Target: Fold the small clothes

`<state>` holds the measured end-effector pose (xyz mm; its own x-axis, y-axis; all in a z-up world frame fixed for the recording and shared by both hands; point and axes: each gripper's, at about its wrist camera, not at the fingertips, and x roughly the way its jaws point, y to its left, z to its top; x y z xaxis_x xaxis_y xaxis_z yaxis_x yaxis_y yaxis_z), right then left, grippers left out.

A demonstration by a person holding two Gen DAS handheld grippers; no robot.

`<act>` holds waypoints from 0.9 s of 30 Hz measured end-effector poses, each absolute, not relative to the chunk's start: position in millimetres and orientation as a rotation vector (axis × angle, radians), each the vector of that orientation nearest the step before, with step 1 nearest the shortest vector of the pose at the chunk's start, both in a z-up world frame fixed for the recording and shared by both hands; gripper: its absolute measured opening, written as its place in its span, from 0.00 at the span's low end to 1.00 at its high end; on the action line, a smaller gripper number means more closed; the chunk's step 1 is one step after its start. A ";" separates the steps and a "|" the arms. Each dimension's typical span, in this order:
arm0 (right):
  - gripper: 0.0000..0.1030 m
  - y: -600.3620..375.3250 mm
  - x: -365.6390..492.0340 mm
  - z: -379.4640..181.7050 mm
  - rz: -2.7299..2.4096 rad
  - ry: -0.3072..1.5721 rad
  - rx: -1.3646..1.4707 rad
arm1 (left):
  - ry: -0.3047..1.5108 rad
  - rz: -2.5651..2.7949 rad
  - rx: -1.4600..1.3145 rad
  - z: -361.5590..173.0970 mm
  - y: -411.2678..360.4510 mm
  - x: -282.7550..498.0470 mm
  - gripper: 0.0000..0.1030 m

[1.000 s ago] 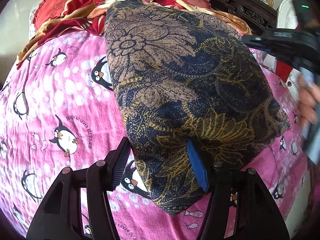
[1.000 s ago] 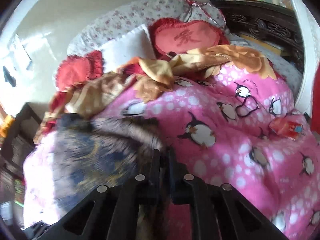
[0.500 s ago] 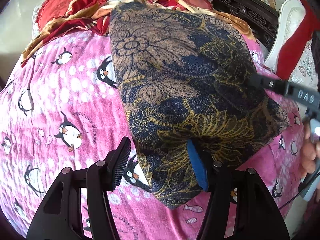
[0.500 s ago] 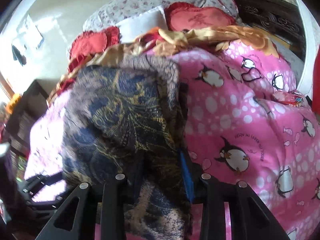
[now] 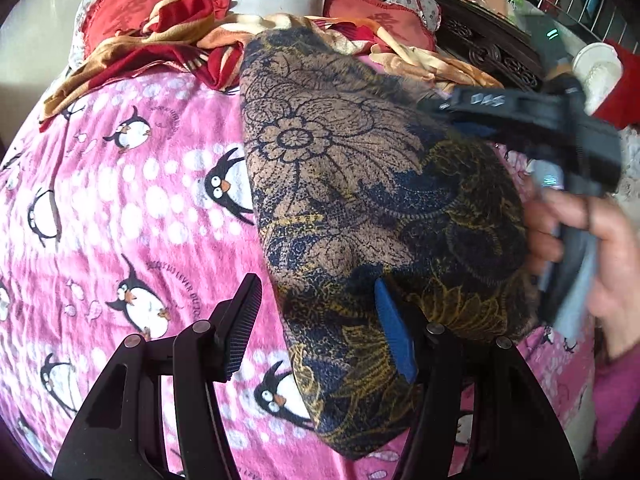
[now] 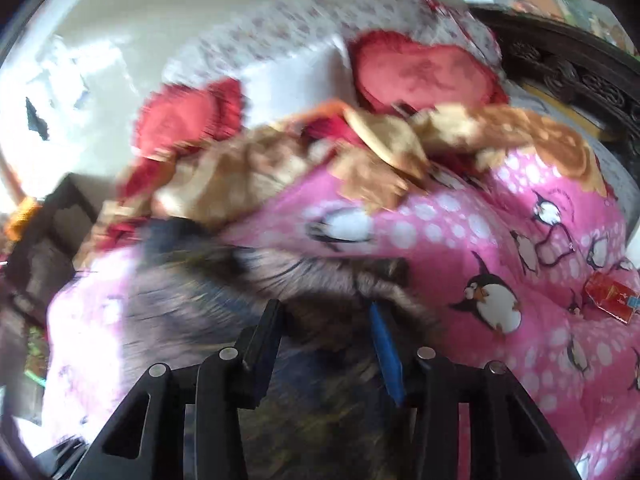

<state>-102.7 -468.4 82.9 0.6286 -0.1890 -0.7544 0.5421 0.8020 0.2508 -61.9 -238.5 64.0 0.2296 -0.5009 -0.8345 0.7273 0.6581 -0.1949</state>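
1. The dark floral garment (image 5: 360, 200), navy and brown with yellow print, lies folded on the bed's pink penguin blanket (image 5: 120, 200). In the left wrist view it runs from the upper middle of the frame down to the lower middle.

2. The left gripper (image 5: 320, 328) has its fingers spread at the bottom of that view. The blue pad (image 5: 394, 336) rests against the cloth's near end, while the black finger (image 5: 240, 328) stands off over the blanket. Nothing is pinched; it seems to steady the lower corner while the other side is laid down.

3. The right gripper (image 6: 328, 340) reaches in from the right edge of the left wrist view, a hand (image 5: 600, 248) around its handle. In its own blurred view the fingers are opening, with the garment's edge between them low in the centre. The cloth looks loose there, so I judge this a release after a fold was carried over.

4. Red pillows (image 5: 152, 4) and a rumpled orange-and-red cloth (image 5: 168, 40) crowd the top of the frame, clear of the folding spot.

5. A small red packet (image 6: 608, 296) lies on the blanket at the right edge of the right wrist view, away from the garment.

6. The folded shape looks fairly tidy; the far edge may need smoothing.
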 end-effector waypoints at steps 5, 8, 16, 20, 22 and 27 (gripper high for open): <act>0.42 -474.2 -102.5 73.2 -0.432 0.764 0.484 | 1.066 -0.849 0.226 58.0 -241.7 -55.0 0.65; 0.42 -473.8 -113.7 79.1 -0.430 0.749 0.518 | 1.060 -0.843 0.229 59.6 -241.9 -56.0 0.65; 0.74 -450.8 -182.4 99.1 -0.328 0.717 0.529 | 1.042 -0.881 0.206 67.4 -233.3 -53.7 0.65; 0.77 -451.2 -209.1 77.9 -0.273 0.754 0.582 | 1.113 -0.928 0.096 62.2 -227.2 -34.8 0.65; 0.77 -453.8 -212.3 68.6 -0.268 0.762 0.595 | 1.147 -0.942 0.032 57.1 -225.0 -25.5 0.66; 0.77 -460.9 -203.8 50.1 -0.177 0.742 0.687 | 1.251 -1.014 -0.074 35.2 -228.5 -12.6 0.77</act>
<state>-203.8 -460.9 50.1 0.7339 0.0857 -0.6739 0.3806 0.7698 0.5124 -12.6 -228.5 35.2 -0.0390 -0.6657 -0.7452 0.5918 0.5855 -0.5540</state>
